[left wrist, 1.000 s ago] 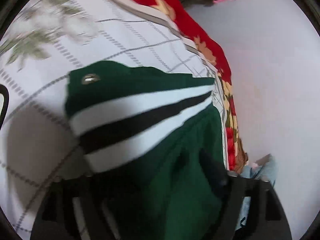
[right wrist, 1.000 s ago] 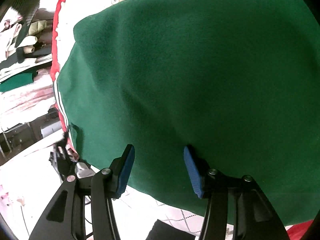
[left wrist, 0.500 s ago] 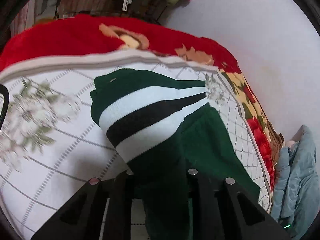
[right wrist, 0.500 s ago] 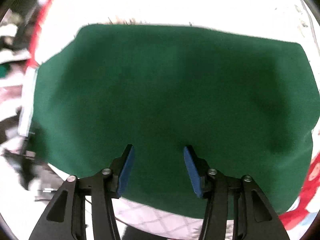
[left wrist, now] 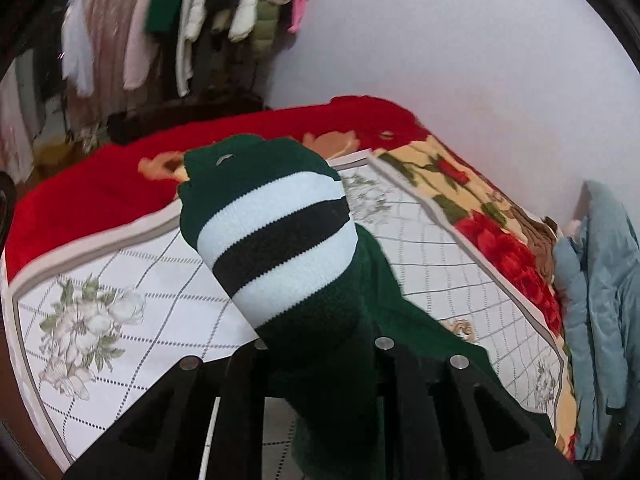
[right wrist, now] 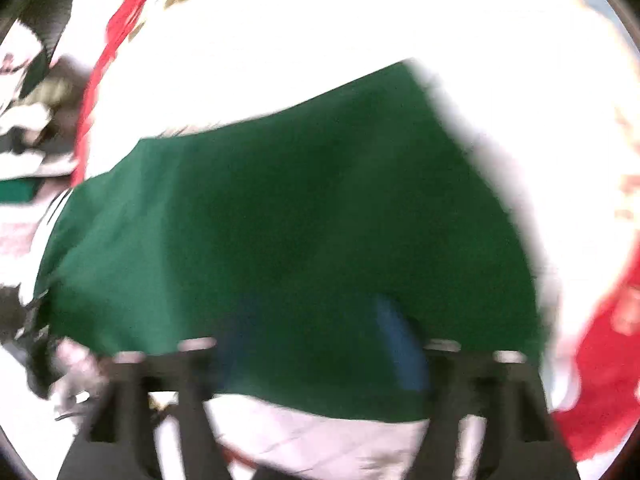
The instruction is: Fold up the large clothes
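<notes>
Now the left claw (left wrist: 320,364) has risen well clear of the bed (left wrist: 132,280) compared with a second ago: the wall and a rail of hanging clothes (left wrist: 192,28) fill the upper view where only bedcover showed, and the striped cuff (left wrist: 276,240) of the green garment (left wrist: 400,312) stands up out of the fingers, which are clenched on the knit just below the white and black bands. In the right wrist view the green garment (right wrist: 280,220) lies spread on the pale bedcover (right wrist: 320,40), but the picture is badly smeared — the right claw (right wrist: 316,344) is swinging fast, where half a second ago it was sharp. Its blue pads sit wide apart over the cloth edge, so it reads as released, gripping nothing. Most likely a sleeve is being lifted to fold inward across the body while the right side shifts to a new hold. No brand, label or writing can be read; a small metal snap sits near the cuff's end.
</notes>
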`<action>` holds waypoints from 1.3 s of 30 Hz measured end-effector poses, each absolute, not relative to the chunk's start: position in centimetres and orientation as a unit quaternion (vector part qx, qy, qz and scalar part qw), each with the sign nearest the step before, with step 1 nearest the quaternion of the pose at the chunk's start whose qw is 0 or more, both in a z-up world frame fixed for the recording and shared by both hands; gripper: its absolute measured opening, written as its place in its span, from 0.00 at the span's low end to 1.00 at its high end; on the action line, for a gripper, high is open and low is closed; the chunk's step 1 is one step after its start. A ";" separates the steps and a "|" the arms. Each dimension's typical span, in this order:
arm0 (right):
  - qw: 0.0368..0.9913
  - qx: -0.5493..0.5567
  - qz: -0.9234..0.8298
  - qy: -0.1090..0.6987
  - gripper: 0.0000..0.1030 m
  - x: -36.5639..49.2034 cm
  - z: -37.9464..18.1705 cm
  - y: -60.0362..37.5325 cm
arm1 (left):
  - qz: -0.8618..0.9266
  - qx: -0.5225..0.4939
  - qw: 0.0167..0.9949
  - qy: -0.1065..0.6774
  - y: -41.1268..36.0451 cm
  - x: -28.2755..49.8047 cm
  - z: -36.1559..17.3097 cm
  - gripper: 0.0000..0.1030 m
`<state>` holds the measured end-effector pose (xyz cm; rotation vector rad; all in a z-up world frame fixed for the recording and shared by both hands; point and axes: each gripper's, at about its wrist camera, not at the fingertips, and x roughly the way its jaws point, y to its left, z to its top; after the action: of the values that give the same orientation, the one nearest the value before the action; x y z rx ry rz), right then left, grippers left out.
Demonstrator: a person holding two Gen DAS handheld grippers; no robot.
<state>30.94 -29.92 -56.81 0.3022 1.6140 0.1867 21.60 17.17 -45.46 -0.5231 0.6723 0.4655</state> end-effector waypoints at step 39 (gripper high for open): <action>0.592 0.314 0.131 0.730 0.76 26.1 -62.3 -38.6 | -0.122 0.079 0.845 0.514 -13.4 21.3 -50.4 0.99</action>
<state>26.08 -38.61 -62.34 0.7304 1.6984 0.3043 21.29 -13.44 -50.39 0.1669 1.0852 -0.2565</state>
